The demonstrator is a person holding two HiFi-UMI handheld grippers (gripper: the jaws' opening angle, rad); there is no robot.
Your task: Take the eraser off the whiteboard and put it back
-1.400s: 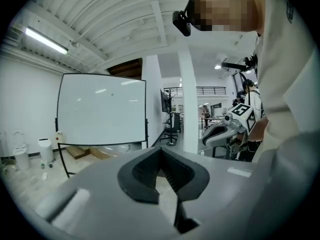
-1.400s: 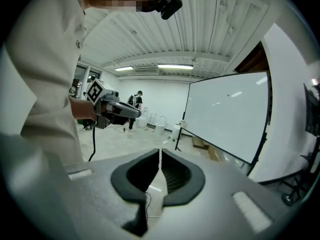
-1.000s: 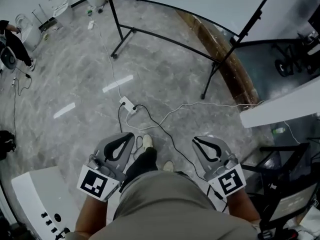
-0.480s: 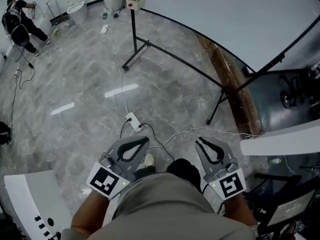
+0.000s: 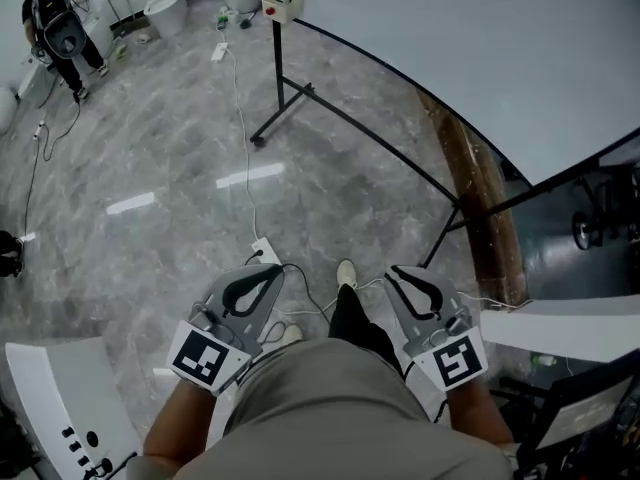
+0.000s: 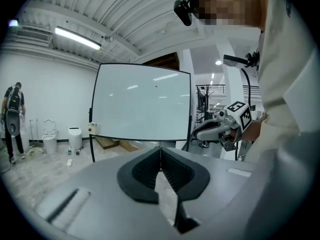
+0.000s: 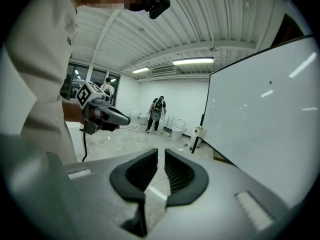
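Clearly, with the eraser seemingly parked at the far lower corner of the whiteboard, well apart from the left gripper, pressed together, and the right gripper, just eased a crack apart around nothing, a foot could be snagged by the floor cables.

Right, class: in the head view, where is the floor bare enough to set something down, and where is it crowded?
Bare: the grey marble floor left of the long white cable. Crowded: around the white power strip by the feet, and under the black whiteboard stand.
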